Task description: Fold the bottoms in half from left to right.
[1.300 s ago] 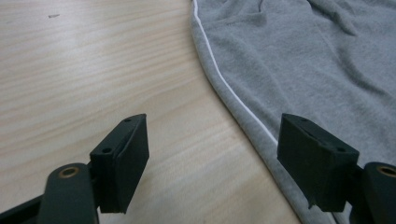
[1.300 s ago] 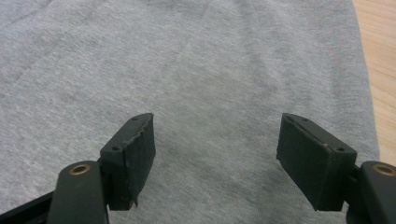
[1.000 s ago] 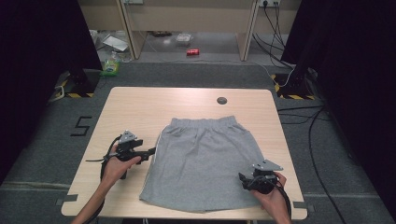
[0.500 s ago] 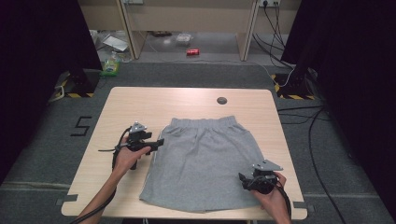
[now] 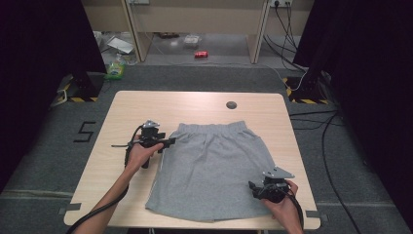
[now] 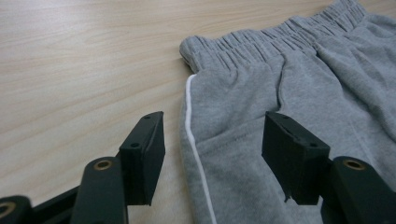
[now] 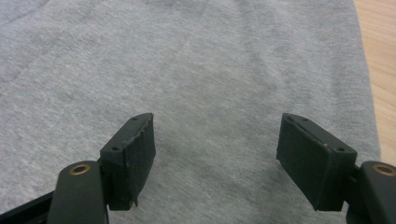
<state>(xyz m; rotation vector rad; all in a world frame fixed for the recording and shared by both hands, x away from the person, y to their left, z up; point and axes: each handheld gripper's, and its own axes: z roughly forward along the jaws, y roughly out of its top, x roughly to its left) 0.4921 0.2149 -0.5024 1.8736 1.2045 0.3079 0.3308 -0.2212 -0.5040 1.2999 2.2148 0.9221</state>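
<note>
Right gripper point(image 5: 256, 187) sits at the near right hem of the shorts point(image 5: 214, 170), jaws wide, holding nothing; I read it as waiting to pinch. Shorts lie flat mid-table point(image 5: 146, 105), waistband far. Left gripper point(image 5: 168, 142) points level at the left side seam; jaws have just been closing, cloth between, unpinched.

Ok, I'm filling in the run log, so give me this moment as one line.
left gripper: jaws just closing, open astride shorts side seam near waistband | right gripper: open over hem corner | table: shorts flat
</note>
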